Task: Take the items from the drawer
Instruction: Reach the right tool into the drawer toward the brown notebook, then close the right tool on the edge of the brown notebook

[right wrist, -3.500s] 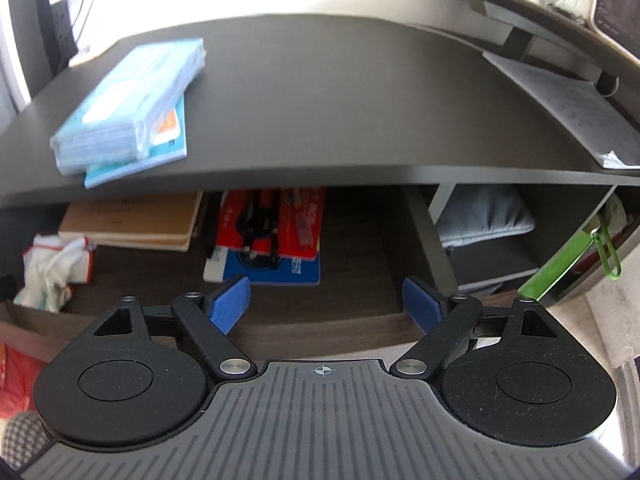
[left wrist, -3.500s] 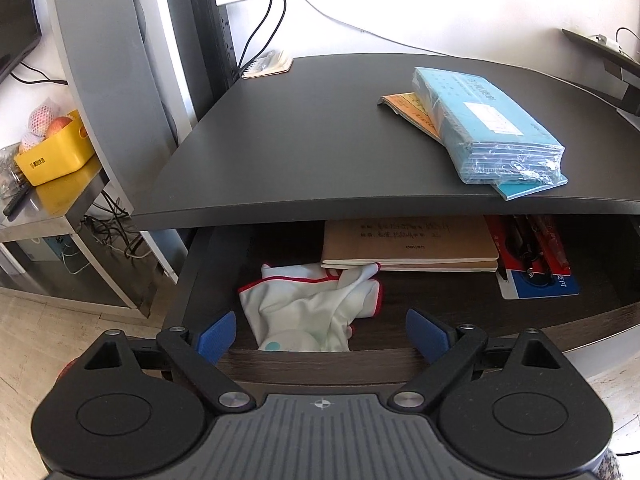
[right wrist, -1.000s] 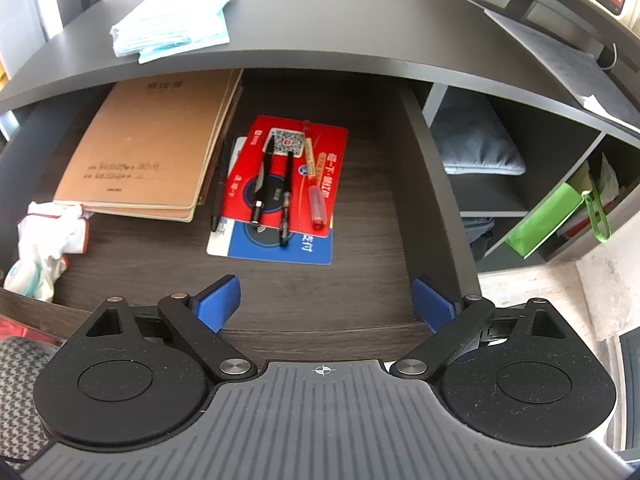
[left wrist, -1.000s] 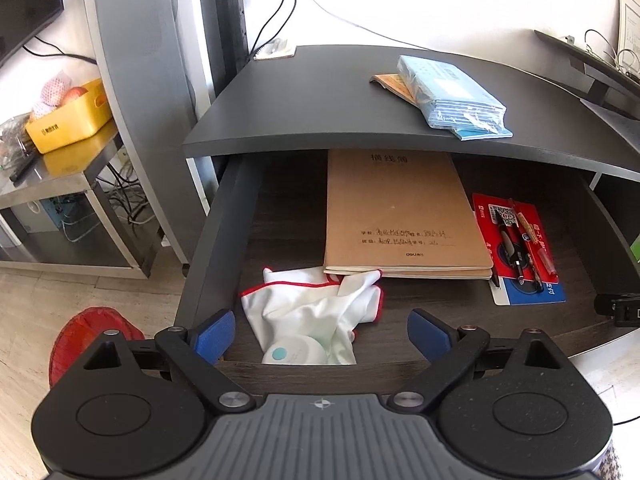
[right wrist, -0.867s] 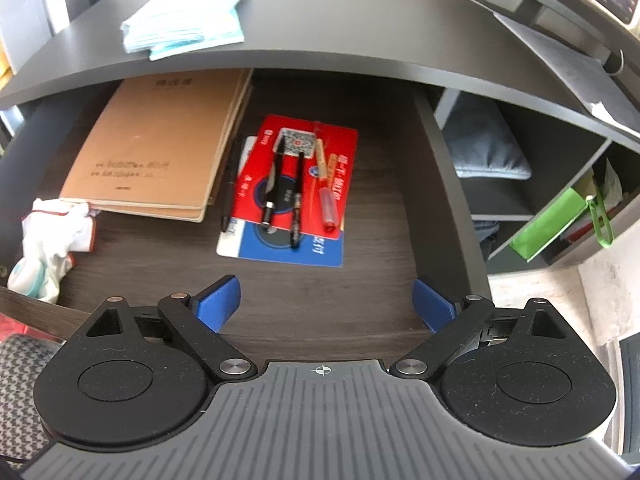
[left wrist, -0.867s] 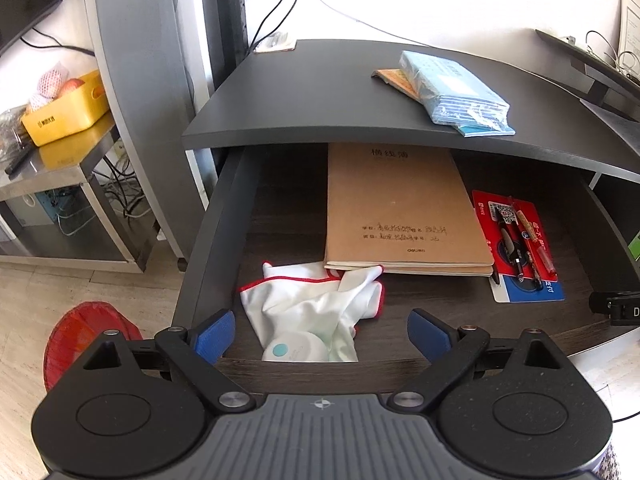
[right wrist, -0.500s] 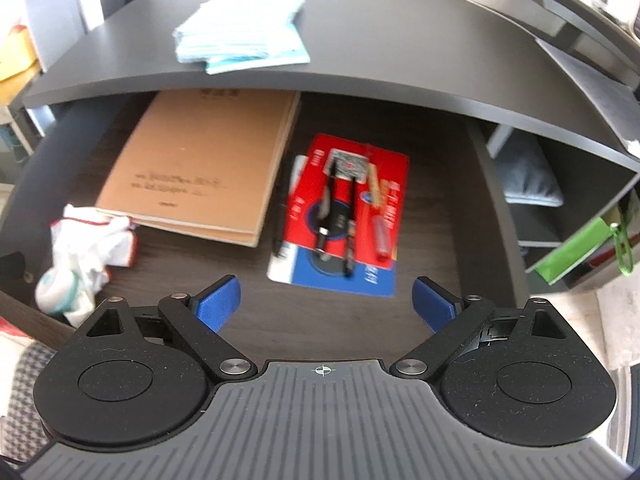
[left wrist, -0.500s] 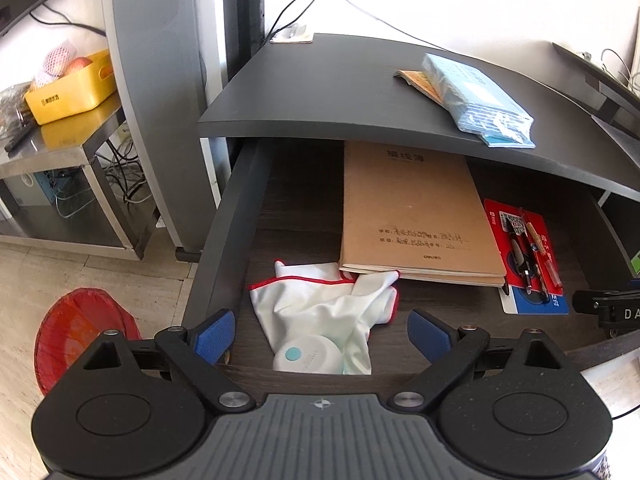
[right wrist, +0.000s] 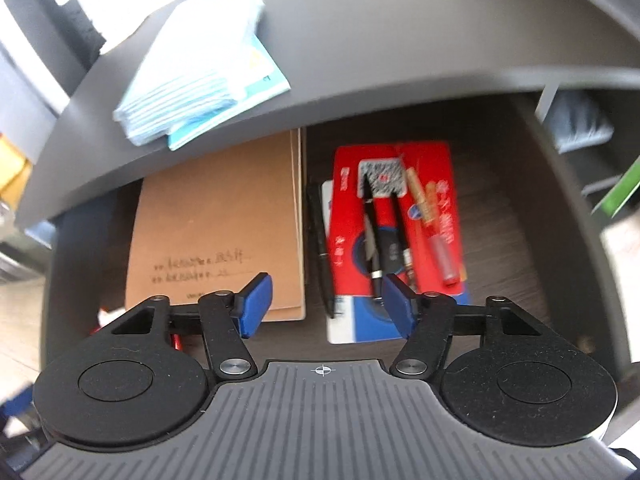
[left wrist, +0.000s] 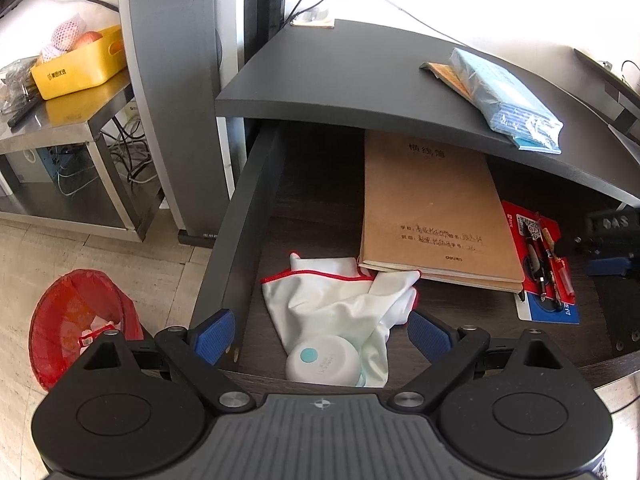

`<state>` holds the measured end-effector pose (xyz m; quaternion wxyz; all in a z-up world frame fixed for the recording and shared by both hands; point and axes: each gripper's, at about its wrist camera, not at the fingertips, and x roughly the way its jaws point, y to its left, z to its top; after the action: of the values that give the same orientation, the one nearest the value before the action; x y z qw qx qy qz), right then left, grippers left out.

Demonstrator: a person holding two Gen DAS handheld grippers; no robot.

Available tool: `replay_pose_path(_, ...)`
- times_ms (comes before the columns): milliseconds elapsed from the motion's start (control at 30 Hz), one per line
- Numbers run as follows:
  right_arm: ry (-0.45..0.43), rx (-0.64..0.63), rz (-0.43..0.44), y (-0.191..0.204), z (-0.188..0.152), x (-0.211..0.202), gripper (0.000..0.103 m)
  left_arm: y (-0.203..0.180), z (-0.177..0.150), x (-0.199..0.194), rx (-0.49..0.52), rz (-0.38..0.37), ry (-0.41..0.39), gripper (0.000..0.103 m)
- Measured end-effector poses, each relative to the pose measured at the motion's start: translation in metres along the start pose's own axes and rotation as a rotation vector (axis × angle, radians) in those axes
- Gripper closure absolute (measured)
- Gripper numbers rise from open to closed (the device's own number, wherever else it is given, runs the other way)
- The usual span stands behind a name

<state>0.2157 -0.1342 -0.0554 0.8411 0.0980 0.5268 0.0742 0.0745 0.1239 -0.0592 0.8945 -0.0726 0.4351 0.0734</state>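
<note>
The drawer [left wrist: 236,216] stands pulled out under the dark desk top [left wrist: 360,76]. Inside lie a brown notebook [left wrist: 432,208], a white cloth with red trim [left wrist: 340,300], a round white jar [left wrist: 322,364] and a red card carrying pens [left wrist: 536,256]. My left gripper [left wrist: 320,336] hangs open above the jar and cloth at the drawer's front. The right wrist view is blurred. There my right gripper [right wrist: 326,306] is low over the drawer, open with a narrowed gap. A black pen [right wrist: 322,248] lies just ahead of it, between the notebook [right wrist: 216,220] and the red card [right wrist: 396,216].
A blue packet on a thin book [left wrist: 504,100] rests on the desk top. Left of the desk are a red-lined waste bin [left wrist: 80,320] on the floor and a steel table with a yellow box [left wrist: 76,64]. Shelves with a green item [right wrist: 620,188] sit to the drawer's right.
The drawer came out further. My right gripper dropped in over the pens and its fingers drew closer together. The left gripper drifted slightly left and stayed open.
</note>
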Motion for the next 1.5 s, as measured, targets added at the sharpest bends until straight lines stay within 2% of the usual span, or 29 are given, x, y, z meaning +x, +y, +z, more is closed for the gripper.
replay_pose_path(100, 0.068, 0.025, 0.032, 0.002, 0.002, 0.018, 0.036, -0.003, -0.001, 0.003, 0.008, -0.001, 0.008, 0.009)
replay_pose_path(200, 0.097, 0.062, 0.062, 0.001, 0.005, 0.032, 0.036, -0.005, -0.002, 0.005, 0.016, -0.002, 0.019, 0.009)
replay_pose_path(233, 0.105, 0.083, 0.075, -0.001, 0.005, 0.036, 0.040, -0.006, -0.002, 0.006, 0.019, -0.002, 0.022, 0.009)
replay_pose_path(333, 0.136, 0.131, 0.134, -0.007, 0.007, 0.048, 0.063, -0.009, -0.002, 0.007, 0.028, 0.000, 0.026, 0.009)
replay_pose_path(367, 0.155, 0.146, 0.144, -0.008, 0.008, 0.053, 0.066, -0.009, -0.002, 0.007, 0.030, 0.001, 0.027, 0.009)
replay_pose_path(700, 0.189, 0.147, 0.157, -0.003, -0.004, 0.073, 0.060, -0.013, -0.003, 0.009, 0.046, 0.011, 0.035, 0.009)
replay_pose_path(800, 0.176, 0.091, 0.117, 0.006, -0.008, 0.073, 0.067, -0.015, -0.003, 0.009, 0.052, 0.014, 0.035, 0.009)
replay_pose_path(967, 0.141, -0.017, 0.014, 0.021, -0.014, 0.067, 0.070, -0.015, -0.003, 0.009, 0.053, 0.015, 0.034, 0.009)
replay_pose_path(1133, 0.137, -0.030, -0.031, 0.023, -0.019, 0.064, 0.070, -0.015, -0.003, 0.009, 0.055, 0.016, 0.031, 0.009)
replay_pose_path(1500, 0.078, -0.028, 0.051, 0.038, -0.017, 0.040, 0.064, -0.019, -0.007, 0.011, 0.100, 0.030, 0.027, 0.009)
